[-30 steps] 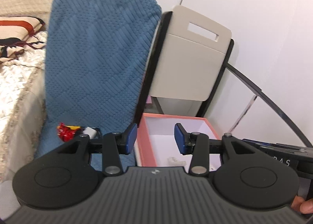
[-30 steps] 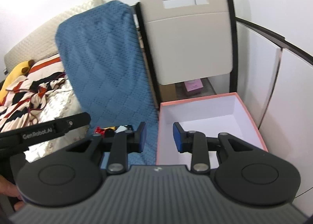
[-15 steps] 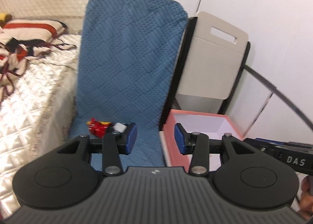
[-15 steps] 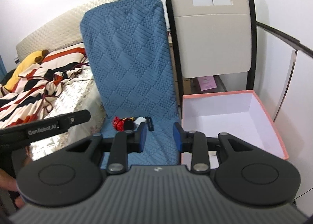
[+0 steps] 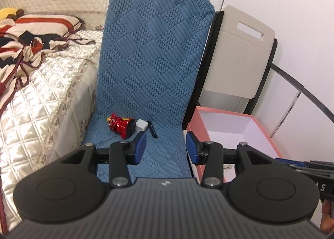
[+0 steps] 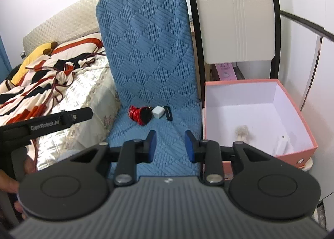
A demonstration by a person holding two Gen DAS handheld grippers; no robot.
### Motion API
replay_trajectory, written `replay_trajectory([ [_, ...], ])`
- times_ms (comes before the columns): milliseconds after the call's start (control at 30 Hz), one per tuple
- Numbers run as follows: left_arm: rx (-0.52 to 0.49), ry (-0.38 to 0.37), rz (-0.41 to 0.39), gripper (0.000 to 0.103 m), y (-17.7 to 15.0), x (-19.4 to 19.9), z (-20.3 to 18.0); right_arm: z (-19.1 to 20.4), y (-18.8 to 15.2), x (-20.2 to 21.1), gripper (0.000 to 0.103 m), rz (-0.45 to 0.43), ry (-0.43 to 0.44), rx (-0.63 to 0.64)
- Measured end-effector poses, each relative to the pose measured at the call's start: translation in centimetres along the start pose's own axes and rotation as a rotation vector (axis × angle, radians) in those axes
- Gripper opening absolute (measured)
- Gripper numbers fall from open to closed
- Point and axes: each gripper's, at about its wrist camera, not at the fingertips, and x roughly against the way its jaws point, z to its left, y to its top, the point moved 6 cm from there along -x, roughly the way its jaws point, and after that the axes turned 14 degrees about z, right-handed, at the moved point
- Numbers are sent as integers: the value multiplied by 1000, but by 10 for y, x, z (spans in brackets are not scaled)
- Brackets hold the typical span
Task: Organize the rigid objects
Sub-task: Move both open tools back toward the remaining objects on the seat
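Red toy [image 6: 139, 115], white adapter [image 6: 158, 112], black strip [image 6: 168, 113], together on blue seat [image 6: 167, 143], open pink box [image 6: 296, 151] beside

Home bedroom, quilted bed [image 5: 41, 84], pillow [image 5: 41, 21]

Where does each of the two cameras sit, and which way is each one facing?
Left wrist: on the left gripper, looking forward and down at the blue-covered chair seat; its open, empty jaws and a fingertip at the lower right edge show.
Right wrist: on the right gripper, aimed between the chair and the pink box; its open jaws and the person's other hand show.
Shared: the red toy, white block, box, bed.
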Motion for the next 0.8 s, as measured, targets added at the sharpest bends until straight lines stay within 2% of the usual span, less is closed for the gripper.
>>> replay_trajectory([
  [400, 8, 72, 29, 48, -9, -36, 8, -2, -3, -36, 34, 23, 36, 24],
  [667, 38, 83, 66, 48, -17, -71, 21, -9, 0, -70, 34, 29, -13, 82],
  [800, 48, 76, 82, 48, -13, -89, 28, -12, 5, -83, 34, 35, -15, 71],
])
